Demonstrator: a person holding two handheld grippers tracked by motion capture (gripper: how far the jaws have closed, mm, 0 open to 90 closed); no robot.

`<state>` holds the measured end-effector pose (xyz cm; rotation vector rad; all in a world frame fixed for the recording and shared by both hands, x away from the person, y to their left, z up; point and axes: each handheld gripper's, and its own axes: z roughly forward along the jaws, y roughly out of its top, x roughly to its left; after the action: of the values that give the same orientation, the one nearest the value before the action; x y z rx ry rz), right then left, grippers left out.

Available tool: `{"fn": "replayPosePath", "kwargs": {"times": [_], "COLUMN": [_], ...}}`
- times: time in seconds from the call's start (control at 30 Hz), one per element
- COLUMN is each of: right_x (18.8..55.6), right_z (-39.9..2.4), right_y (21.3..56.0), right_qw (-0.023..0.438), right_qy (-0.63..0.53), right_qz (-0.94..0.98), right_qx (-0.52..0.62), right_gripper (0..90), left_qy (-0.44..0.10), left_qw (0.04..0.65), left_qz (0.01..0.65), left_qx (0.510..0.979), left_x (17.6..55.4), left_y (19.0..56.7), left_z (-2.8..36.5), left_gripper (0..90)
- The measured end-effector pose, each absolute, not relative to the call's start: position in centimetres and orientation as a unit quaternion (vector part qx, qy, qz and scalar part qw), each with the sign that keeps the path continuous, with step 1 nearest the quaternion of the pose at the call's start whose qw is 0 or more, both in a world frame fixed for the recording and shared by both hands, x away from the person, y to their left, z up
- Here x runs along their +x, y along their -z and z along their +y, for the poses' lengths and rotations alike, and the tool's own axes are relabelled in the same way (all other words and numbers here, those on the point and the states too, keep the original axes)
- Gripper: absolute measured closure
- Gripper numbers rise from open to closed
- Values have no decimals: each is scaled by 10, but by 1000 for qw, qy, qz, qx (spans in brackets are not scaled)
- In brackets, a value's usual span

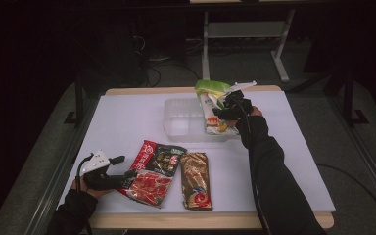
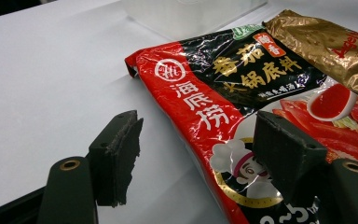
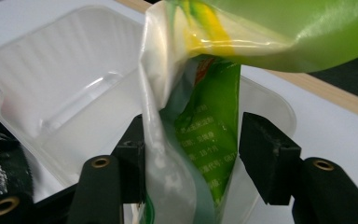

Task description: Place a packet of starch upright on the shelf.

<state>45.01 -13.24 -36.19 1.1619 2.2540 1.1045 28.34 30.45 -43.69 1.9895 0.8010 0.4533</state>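
The green and white plastic snack pouch (image 1: pixel 211 105) stands upright in the clear plastic tub (image 1: pixel 178 120), at its right end. The right gripper (image 1: pixel 227 108) sits around it, jaws apart, one pad touching, the other clear. In front of the tub, the left gripper (image 1: pixel 123 166) gapes over the edge of the red and black foil sauce packet (image 1: pixel 152 172), gold foil packet (image 1: pixel 196 180) just beside.

Green packet (image 1: pixel 214 110) in the bin (image 1: pixel 178 120) — two pouches (image 1: pixel 152 172) lie nearer.

A: What does the person wear?
B: Dark long sleeves (image 1: pixel 274 171) on both arms.
A: And the tools?
B: The left gripper (image 1: pixel 122 166) has a white top plate, black body and black cable. The right gripper (image 3: pixel 191 154) has black blocky fingers (image 3: pixel 268 156) with brass-ringed screw holes.
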Motion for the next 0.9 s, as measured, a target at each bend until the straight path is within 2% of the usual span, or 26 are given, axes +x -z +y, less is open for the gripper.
{"fn": "replayPosePath", "kwargs": {"times": [0.07,0.13,0.27,0.3,0.33,0.37,0.43,0.67,0.83,0.9], "right_x": [455,459,464,465,465,463,461,460,454,451], "right_z": [-132,-130,-122,-119,-119,-116,-115,-115,-117,-118], "right_y": [364,366,369,369,369,368,368,367,362,357], "right_qw": [181,176,180,183,183,193,189,184,225,266], "right_qy": [-395,-395,-385,-380,-380,-371,-373,-381,-418,-449], "right_qz": [798,800,809,811,811,820,826,820,784,749], "right_qx": [418,415,407,404,404,390,379,385,401,408], "right_gripper": [395,403,464,518,518,613,707,802,811,811], "left_qy": [-183,-183,-181,-181,-181,-182,-181,-181,-182,-183], "left_qw": [457,457,457,457,457,457,455,456,459,460], "left_qz": [325,323,324,323,323,324,323,324,325,325], "left_qx": [808,808,808,809,809,809,810,809,807,805], "left_x": [284,284,284,284,284,284,284,284,284,284], "left_y": [437,437,438,438,438,438,438,438,437,437], "left_z": [304,304,305,306,306,305,305,305,305,305], "left_gripper": [313,313,313,313,313,313,313,313,313,313]}}
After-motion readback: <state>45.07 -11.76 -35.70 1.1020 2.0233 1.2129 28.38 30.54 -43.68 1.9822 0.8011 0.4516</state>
